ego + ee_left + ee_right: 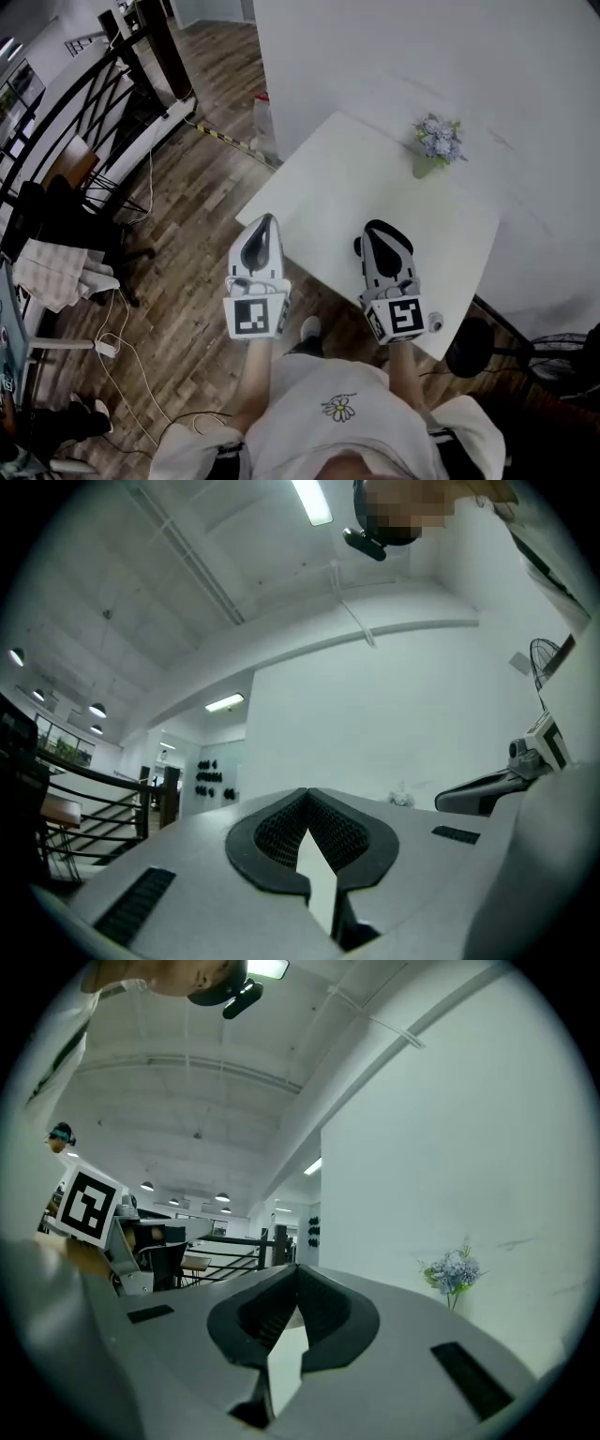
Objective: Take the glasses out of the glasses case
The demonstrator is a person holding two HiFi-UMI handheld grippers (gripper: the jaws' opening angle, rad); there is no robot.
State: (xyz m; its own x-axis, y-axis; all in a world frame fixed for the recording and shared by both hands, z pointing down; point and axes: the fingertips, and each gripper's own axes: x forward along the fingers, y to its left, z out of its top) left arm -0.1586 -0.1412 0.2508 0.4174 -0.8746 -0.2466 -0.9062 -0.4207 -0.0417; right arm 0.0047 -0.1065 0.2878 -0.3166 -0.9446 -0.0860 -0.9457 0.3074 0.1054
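Since the head view looks steeply down, it takes in most of the white worktop: it is bare except for a small vase of flowers near the far edge. No glasses case or glasses can be found on it, so the task's thing is out of sight in all views. The left hand-held gripper and right hand-held gripper hang side by side over the near edge, well apart from the vase. Left gripper view: jaw tips meet, nothing between them, and it faces a blank wall and ceiling. Right gripper view: jaws likewise together and empty, with the flowers off to the right against the wall. Judgement: the task is not yet begun. Risk: the case has yet to be located, so a sweep across the worktop with attention elsewhere could clip and tip the vase. Arriving at the case with the jaws closed would shove it rather than grip it.
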